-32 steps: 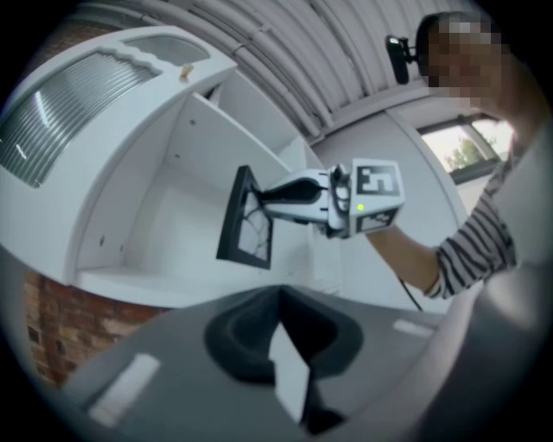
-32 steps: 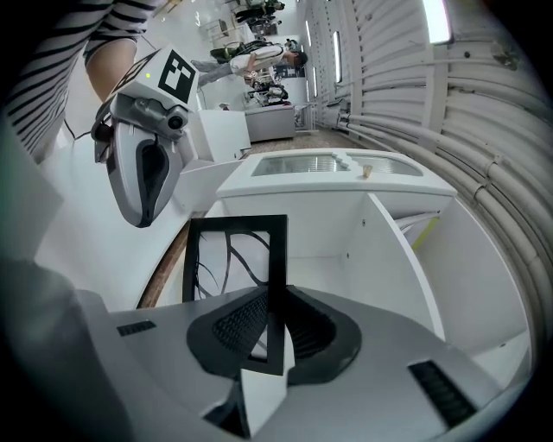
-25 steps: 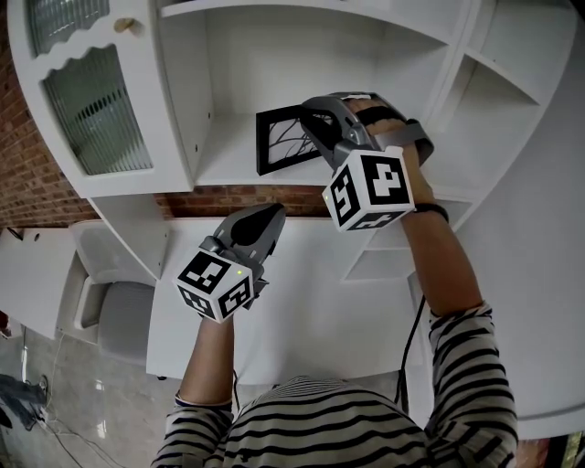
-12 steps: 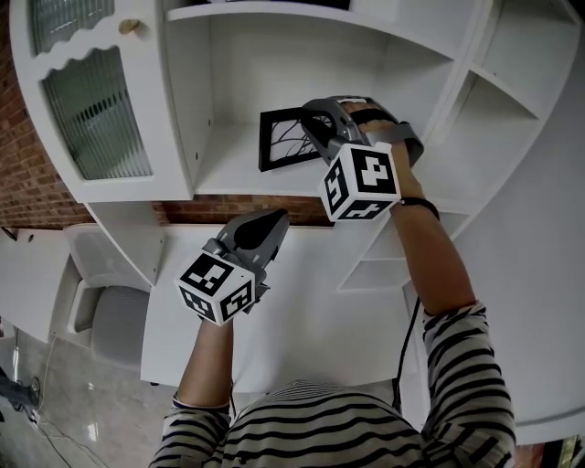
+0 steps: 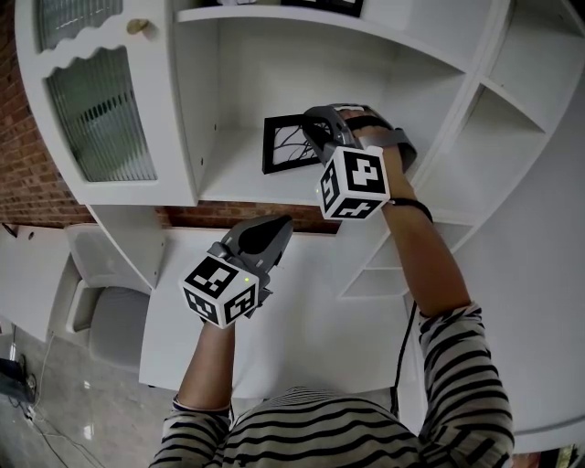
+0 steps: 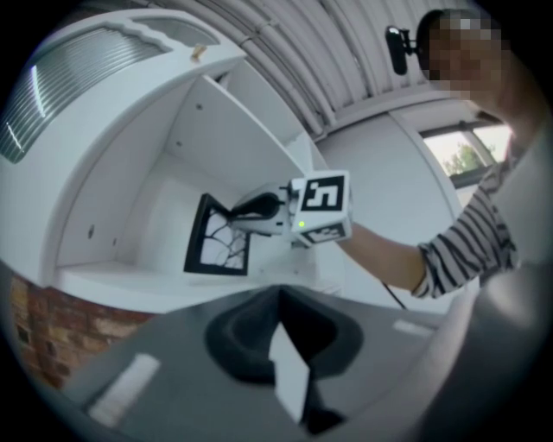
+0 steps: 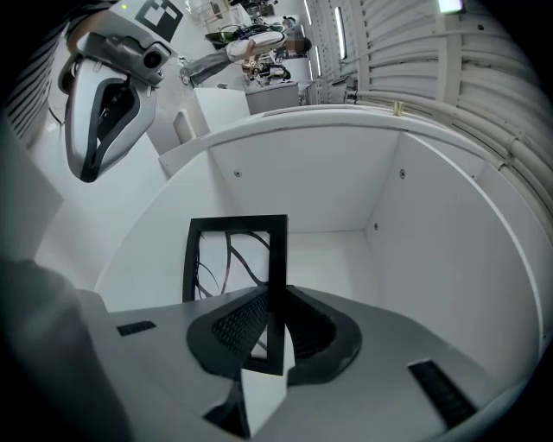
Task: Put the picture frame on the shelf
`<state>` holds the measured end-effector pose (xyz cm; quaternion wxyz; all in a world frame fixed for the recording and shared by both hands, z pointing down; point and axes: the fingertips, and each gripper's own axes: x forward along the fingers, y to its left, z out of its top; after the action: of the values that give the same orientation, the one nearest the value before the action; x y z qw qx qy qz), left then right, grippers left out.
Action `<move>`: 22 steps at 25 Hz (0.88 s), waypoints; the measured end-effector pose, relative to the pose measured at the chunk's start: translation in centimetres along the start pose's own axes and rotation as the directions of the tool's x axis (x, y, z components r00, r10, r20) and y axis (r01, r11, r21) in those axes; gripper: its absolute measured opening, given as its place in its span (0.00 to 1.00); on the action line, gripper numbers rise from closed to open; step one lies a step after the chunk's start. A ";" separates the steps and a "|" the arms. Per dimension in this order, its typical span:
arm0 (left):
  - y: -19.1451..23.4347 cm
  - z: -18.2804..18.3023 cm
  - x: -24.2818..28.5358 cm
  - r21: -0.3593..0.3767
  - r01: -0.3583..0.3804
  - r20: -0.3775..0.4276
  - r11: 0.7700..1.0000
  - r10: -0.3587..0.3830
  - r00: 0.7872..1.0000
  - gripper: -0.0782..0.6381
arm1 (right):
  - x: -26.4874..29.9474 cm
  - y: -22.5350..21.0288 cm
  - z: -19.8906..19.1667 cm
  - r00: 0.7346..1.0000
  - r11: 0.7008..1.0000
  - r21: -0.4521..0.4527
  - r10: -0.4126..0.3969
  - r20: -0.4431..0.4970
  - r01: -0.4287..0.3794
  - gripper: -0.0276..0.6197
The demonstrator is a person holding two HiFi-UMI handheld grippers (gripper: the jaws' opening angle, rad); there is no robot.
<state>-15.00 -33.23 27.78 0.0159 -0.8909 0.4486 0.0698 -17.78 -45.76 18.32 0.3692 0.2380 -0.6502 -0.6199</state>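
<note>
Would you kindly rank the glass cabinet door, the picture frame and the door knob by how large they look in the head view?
Largest: glass cabinet door, by far.
Middle: picture frame, though partly covered.
Smallest: door knob.

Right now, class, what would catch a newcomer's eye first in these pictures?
The black frame stands out against the white shelf, clamped by one edge in the right gripper. Below it, the left gripper hovers shut and empty over the white table.
</note>
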 end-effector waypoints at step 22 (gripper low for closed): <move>1.4 -1.1 1.0 -0.021 0.018 -0.024 1.000 -0.019 1.000 0.12 | 4.2 0.6 -1.6 0.999 1.000 0.021 0.003 -0.053 -0.002 0.14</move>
<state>-15.47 -34.94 28.74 0.0021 -0.8959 0.4397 0.0635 -19.03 -49.90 19.61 0.3848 0.2573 -0.6468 -0.6061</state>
